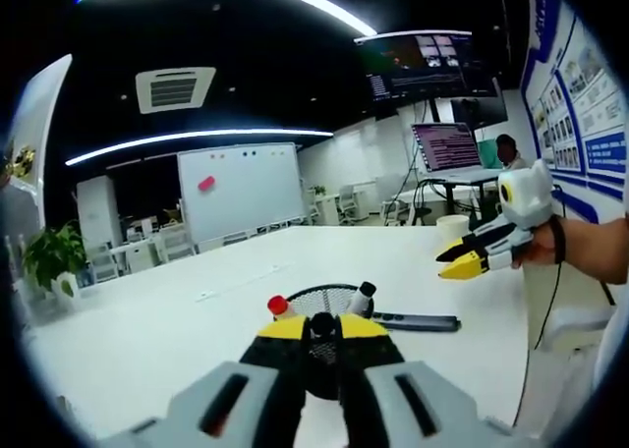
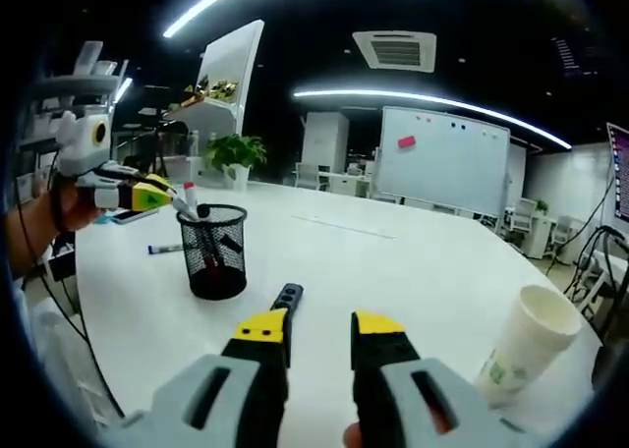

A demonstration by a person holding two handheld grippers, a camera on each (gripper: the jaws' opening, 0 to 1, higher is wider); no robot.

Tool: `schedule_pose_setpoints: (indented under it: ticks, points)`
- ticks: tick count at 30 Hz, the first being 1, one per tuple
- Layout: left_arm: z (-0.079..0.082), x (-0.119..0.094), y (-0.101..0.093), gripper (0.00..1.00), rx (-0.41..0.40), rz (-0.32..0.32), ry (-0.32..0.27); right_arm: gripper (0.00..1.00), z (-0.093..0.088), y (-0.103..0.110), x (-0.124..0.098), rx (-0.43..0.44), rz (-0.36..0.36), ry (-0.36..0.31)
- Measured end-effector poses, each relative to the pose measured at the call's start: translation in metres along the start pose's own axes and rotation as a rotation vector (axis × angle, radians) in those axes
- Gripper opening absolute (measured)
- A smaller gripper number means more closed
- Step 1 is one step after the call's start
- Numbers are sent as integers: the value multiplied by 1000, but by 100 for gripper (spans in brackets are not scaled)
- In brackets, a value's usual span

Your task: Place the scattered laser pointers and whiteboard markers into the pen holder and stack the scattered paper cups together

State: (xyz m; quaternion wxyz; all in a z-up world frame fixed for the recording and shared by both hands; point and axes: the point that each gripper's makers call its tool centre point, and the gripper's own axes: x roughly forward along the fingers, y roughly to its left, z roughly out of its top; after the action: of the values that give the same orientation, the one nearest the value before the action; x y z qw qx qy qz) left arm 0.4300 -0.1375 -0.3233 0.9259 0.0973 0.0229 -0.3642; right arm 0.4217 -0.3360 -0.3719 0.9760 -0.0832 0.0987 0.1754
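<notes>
In my left gripper view, the left gripper point(image 1: 321, 328) sits closest to me, its yellow-tipped jaws drawn together with a dark pen cap showing between them; I cannot tell whether they are truly clamped on it. Directly past those tips stands the black mesh pen holder point(image 1: 324, 301) on the white table point(image 1: 147, 330), with a red-capped marker point(image 1: 277, 305) and a grey-capped marker point(image 1: 363, 293) sticking out of it. Just beyond the holder to the right, a dark laser pointer point(image 1: 418, 321) lies flat on the table. Farther right, the right gripper point(image 1: 454, 261) hangs above the table edge, well apart from the holder.

In my right gripper view, that gripper's jaws stand apart with nothing between them. A second black laser pointer point(image 2: 287, 297) lies on the table just past the left jaw tip. To the right, near the table edge, the stacked paper cups point(image 2: 526, 342) lean at a tilt. Further off to the left, the left gripper is at the holder's rim. A blue-capped marker point(image 2: 162, 249) lies on the table beside the holder, on its far left.
</notes>
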Motion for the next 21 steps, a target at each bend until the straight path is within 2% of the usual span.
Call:
schedule_pose_setpoints:
  ticks: [13, 17, 21]
  points:
    - [-1, 0, -4, 16, -6, -8, 1, 24, -1, -3, 0, 0, -4, 2]
    - [1, -1, -5, 22, -8, -13, -7, 24, 0, -4, 0, 1, -7, 0]
    - [2, -3, -3, 22, -10, 0, -9, 24, 0, -3, 0, -1, -3, -1]
